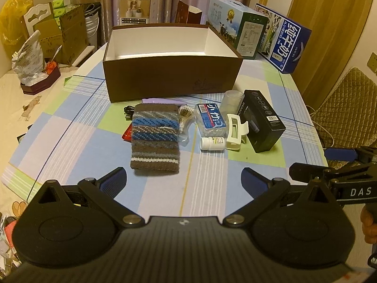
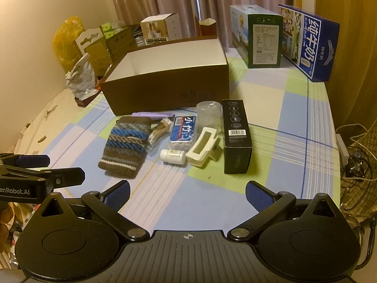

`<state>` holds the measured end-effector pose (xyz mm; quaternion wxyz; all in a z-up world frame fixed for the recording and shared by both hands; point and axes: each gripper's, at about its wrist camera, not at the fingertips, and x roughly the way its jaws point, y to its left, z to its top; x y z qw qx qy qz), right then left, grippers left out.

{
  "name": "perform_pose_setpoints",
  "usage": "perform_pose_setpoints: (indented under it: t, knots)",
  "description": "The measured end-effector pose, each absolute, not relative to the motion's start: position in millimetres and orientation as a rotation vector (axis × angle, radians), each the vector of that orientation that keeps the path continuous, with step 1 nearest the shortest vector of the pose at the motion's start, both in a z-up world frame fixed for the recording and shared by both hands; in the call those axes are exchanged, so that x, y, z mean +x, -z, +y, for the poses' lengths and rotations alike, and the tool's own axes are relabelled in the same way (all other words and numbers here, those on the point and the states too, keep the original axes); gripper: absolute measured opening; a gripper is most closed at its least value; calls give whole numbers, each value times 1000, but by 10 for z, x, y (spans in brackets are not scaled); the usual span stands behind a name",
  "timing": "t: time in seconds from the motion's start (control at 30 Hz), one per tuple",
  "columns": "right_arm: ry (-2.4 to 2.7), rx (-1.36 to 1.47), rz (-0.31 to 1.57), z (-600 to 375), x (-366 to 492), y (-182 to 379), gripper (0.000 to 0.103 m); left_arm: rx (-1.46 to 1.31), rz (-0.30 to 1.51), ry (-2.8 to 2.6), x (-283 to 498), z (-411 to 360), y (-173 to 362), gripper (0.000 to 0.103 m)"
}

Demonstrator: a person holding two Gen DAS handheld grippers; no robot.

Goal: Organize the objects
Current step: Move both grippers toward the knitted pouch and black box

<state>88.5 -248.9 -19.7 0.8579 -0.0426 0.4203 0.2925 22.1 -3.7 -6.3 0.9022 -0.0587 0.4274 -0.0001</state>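
A brown box with a white inside stands open at the table's middle. In front of it lie a striped knitted pouch, a blue-labelled pack of swabs, a white pill bottle, a cream hair claw, a black carton, a clear cup and a purple item. My left gripper is open, short of the pouch. My right gripper is open, short of the hair claw.
Milk cartons and a green-white carton stand at the back right. Cardboard boxes, a yellow bag and a crumpled white bag crowd the back left. A checked cloth covers the table; cables hang at its right edge.
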Motion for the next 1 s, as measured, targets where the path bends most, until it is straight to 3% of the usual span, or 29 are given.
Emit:
perform_pose_setpoints:
  t: [1.0]
  knots:
    - [-620, -99, 908, -2474, 1261, 300, 101, -139, 919, -20, 600, -44, 168, 102]
